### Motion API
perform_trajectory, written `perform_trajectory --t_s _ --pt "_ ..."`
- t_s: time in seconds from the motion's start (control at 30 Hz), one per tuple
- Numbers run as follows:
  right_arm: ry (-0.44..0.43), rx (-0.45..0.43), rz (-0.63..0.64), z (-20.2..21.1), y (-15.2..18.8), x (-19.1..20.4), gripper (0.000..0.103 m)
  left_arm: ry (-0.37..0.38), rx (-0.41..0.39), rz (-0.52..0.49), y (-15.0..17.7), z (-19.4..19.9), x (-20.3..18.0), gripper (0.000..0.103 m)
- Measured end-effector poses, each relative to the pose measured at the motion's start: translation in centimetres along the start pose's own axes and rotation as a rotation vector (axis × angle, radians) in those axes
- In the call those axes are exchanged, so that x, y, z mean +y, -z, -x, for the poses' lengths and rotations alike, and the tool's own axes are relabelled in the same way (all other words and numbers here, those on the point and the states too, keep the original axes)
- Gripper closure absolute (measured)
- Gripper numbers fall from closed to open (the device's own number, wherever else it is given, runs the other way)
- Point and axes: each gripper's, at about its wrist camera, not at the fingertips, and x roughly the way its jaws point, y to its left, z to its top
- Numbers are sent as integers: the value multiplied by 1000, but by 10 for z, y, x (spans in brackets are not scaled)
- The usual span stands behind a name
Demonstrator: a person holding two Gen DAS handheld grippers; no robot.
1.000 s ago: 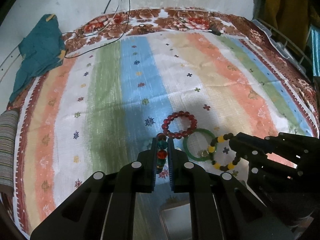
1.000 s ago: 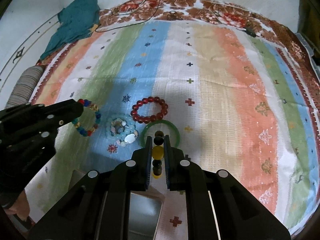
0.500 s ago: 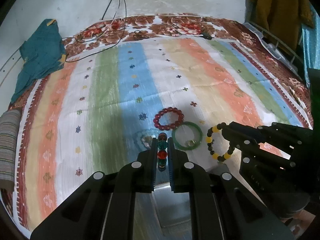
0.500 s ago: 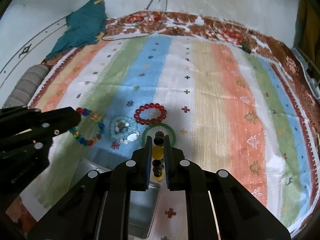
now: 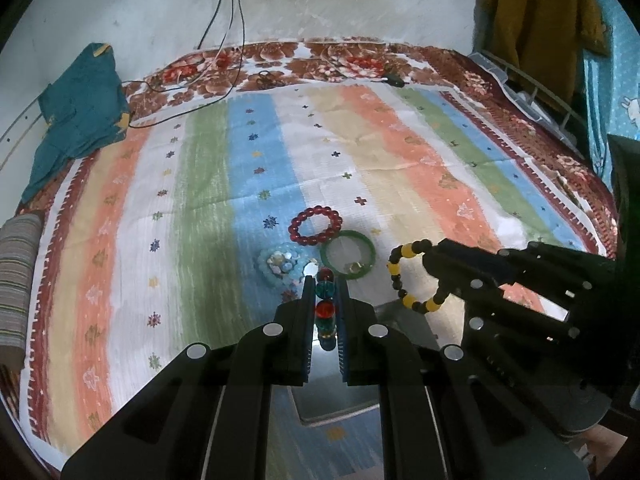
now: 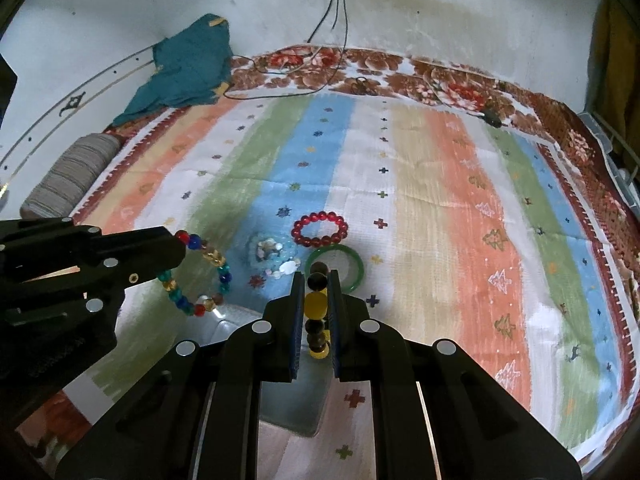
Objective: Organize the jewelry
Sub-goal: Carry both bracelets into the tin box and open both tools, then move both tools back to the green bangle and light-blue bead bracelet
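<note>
**Carrying two bracelets toward the tray, three pieces left on the bed**

Holding one bracelet apiece, both grippers hang above the near edge of the bed. The left gripper [image 5: 325, 304] has its fingers closed on a multicoloured bead bracelet [image 6: 200, 276], which dangles clear of the striped bedspread [image 5: 192, 184]. The right gripper [image 6: 316, 308] is clamped on a black-and-yellow bead bracelet [image 5: 408, 276], also lifted off the cloth.

Below and between them sits a shallow grey tray [image 5: 340, 396] (its contents, if any, are hidden behind the fingers), which looks like the likely drop-off.

Still lying on the bedspread, close together in the middle:
- a red bead bracelet [image 5: 315, 225]
- a green bangle [image 5: 348, 254], touching the red one
- a pale blue shell-covered piece [image 5: 282, 262] just beside them

By my reading the job is under halfway: two items are picked up but not yet set down, and three remain untouched.
</note>
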Motion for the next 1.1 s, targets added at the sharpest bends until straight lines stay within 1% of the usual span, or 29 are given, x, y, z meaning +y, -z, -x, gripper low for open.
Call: perform_trajectory --t_s 0.1,0.37,0.43,0.5,0.53,0.6,0.67,0.7,0.73,0.87,0.93,1.03,1.07,1.1 --pt "-8 1 2 4 6 2 91 9 -8 2 4 6 -3 94" --pt "-32 -10 1 15 15 8 91 5 -15 -11 13 13 -12 94" --pt "-45 -2 1 16 17 8 91 19 -6 1 14 12 -12 94" --pt "-56 14 0 14 19 8 91 12 3 10 16 11 -13 93" --pt "-50 16 -7 13 20 7 91 1 -4 12 16 11 -13 92" --pt "-25 19 -9 11 20 5 91 -16 -21 26 14 14 -11 75" --pt "-10 28 -16 8 19 2 87 -27 -30 59 12 15 -4 72" --pt "-7 32 -21 8 20 0 78 -31 -31 70 12 16 -1 72" --pt "0 35 -26 6 20 -3 73 -38 -30 80 11 15 2 72" --pt "19 38 -37 3 19 -11 66 -52 -21 102 9 12 10 72" --pt "18 42 -45 1 18 -13 63 -63 -12 109 8 9 14 69" --pt "20 52 -50 -3 16 -17 61 -81 2 111 7 2 19 65" --pt "20 55 -53 -5 16 -18 60 -86 7 110 7 -1 19 62" --pt "22 57 -58 -7 15 -20 56 -94 13 110 5 -4 21 59"
